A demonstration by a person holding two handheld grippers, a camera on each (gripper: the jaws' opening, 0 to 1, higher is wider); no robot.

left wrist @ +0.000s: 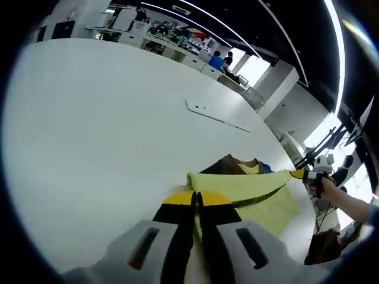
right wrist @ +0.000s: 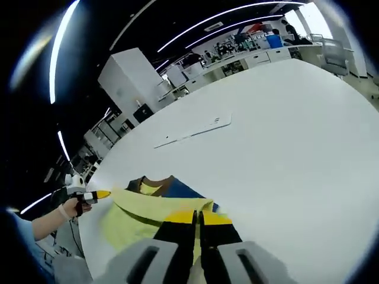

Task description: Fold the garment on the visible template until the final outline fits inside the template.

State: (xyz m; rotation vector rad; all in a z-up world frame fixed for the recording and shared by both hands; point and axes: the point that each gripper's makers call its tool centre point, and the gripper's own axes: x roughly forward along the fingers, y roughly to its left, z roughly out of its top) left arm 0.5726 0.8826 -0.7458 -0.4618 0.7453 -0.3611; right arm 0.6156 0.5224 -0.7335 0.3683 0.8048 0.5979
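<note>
Tabletop (left wrist: 106,118): broad, white, matte, taking up most of both views; workbenches, shelving and seated people stand in the room well beyond its far edge.

Garment (left wrist: 254,189): yellow-green cloth with a dark brown and blue part at the collar end, lying near the tabletop's near edge. One long folded edge is lifted off the surface and stretched taut between the two claws; the rest spreads flat below it. In the right gripper view the garment (right wrist: 148,213) shows the same taut strip, with the brown collar and a blue panel behind it.

Template (left wrist: 216,114): thin, pale, flat strip with small holes, lying on the tabletop well apart from the garment, farther from the cameras. It appears also in the right gripper view (right wrist: 192,131).

Left claw (left wrist: 197,200): yellow-tipped black jaws pressed together, pinching the near end of the raised garment edge. It is seen from the right gripper view (right wrist: 102,194) at the far end of the strip, held in a person's hand (right wrist: 76,207).

Right claw (right wrist: 198,218): jaws likewise closed on the garment edge. From the left gripper view it shows (left wrist: 299,174) at the opposite end of the strip, gripped by a hand (left wrist: 327,186).
</note>
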